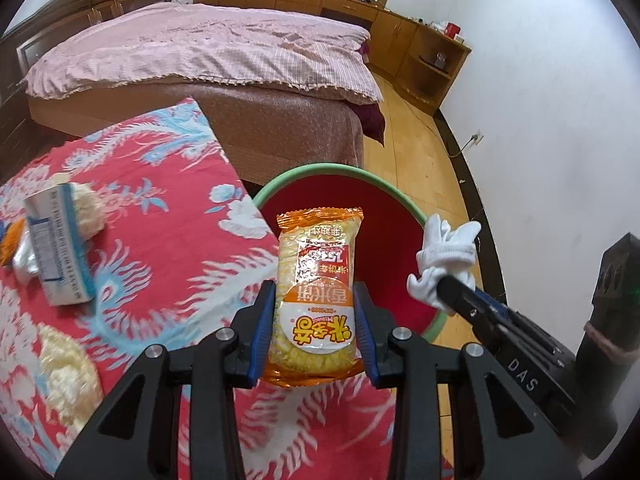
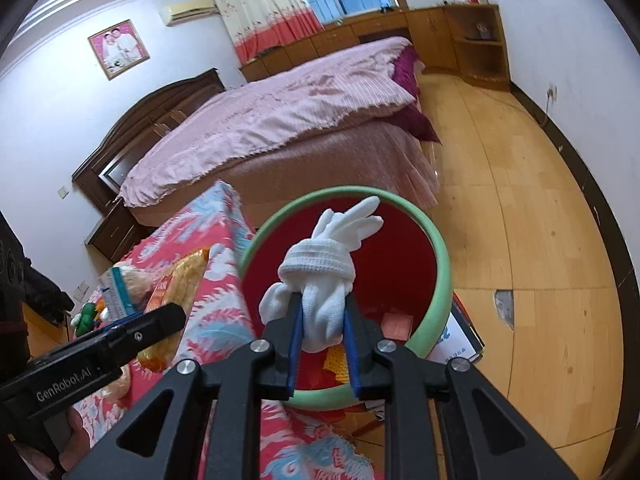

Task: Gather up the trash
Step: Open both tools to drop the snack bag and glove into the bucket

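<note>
My left gripper (image 1: 316, 298) is shut on an orange and yellow snack packet (image 1: 318, 280), held upright over the near rim of a red bin with a green rim (image 1: 320, 170). My right gripper (image 2: 322, 312) is shut on a bundle of white gloves (image 2: 326, 268), which hangs over the open bin (image 2: 442, 280). In the left wrist view the right gripper (image 1: 448, 288) and the gloves (image 1: 444, 256) show at the right, beside the bin. In the right wrist view the left gripper (image 2: 176, 316) and the packet (image 2: 180, 284) show at the lower left.
A table with a red phoenix-print cloth (image 1: 160, 248) stands left of the bin, bearing a blue and white carton (image 1: 56, 248), fluffy cream scraps (image 1: 70, 368) and small items. Some papers lie in the bin's bottom (image 2: 396, 326). A bed (image 1: 208, 48) lies behind; wooden floor (image 2: 520, 240) right.
</note>
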Demonstrator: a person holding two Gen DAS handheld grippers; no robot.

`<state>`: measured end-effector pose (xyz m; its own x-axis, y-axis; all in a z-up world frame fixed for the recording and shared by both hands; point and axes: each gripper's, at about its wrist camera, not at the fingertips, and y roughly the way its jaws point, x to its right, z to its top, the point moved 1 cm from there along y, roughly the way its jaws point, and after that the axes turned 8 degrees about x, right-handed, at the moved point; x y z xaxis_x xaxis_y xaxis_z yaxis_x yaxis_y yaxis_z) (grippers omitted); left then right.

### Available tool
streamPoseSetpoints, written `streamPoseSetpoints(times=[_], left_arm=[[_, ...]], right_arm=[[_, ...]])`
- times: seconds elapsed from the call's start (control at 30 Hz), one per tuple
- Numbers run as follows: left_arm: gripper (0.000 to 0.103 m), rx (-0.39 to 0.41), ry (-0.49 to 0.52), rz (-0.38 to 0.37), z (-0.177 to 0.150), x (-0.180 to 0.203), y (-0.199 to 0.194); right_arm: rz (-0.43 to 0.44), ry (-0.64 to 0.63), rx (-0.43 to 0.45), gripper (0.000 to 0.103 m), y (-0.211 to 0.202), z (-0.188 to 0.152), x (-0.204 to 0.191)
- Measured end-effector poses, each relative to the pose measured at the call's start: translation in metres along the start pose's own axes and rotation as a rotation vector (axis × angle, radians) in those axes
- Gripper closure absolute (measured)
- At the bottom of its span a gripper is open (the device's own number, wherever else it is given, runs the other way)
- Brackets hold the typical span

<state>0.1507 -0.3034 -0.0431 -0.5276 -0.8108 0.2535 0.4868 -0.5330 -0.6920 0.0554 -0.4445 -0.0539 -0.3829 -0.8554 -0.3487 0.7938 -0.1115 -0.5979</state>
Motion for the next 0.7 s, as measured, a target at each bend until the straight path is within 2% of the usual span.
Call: streamPoseSetpoints(times=[0.3, 0.5, 0.7], left_arm=[[0.065, 0.001, 0.036, -0.015, 0.006, 0.012, 0.03], [0.064, 0.004, 0.018, -0.025, 0.008, 0.008, 0.031], [0.064, 0.013, -0.013, -0.008, 0.004, -0.001, 0.019]], right_arm=[[-0.03, 0.033, -0.044, 0.079, 0.023, -0.008, 0.021], [-0.028, 0.065, -0.04, 0.075, 0.027, -0.008, 0.028], [-0.018, 0.062, -0.026, 0.066, 0.023, -0.006, 0.024]])
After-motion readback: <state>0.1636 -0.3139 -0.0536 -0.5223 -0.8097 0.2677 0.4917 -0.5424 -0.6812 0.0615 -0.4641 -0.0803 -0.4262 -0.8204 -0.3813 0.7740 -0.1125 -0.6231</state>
